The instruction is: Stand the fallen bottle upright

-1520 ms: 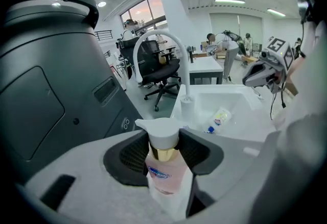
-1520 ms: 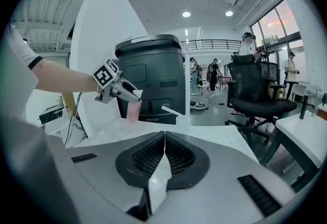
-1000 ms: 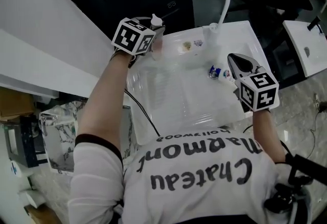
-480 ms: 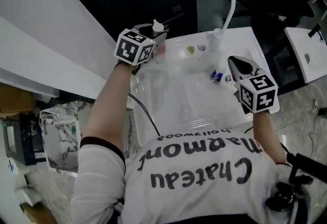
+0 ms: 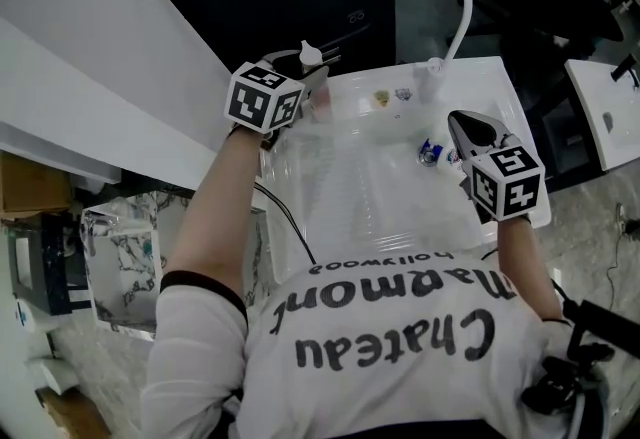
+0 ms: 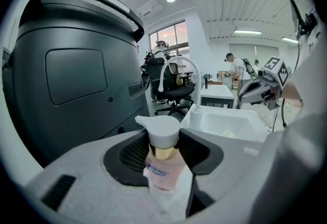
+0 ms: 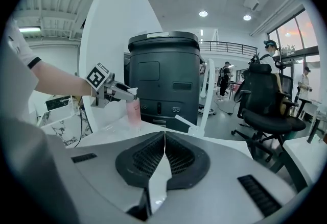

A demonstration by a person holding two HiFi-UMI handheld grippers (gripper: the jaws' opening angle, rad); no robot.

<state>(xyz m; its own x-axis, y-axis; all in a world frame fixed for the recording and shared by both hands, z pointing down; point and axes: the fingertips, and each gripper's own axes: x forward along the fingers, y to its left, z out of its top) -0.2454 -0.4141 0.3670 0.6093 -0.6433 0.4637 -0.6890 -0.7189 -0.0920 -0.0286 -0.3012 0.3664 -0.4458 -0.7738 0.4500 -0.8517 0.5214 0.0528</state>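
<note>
Left gripper (image 5: 312,87) clamps pink bottle (image 7: 133,110) just below cap (image 6: 158,130), near upright, at ten o'clock corner of sink (image 5: 470,63). Right gripper (image 7: 163,151) closed, empty, at three o'clock edge. Best approach, likely: seat base flat, square bottle vertical, ease jaws apart slowly.
</note>
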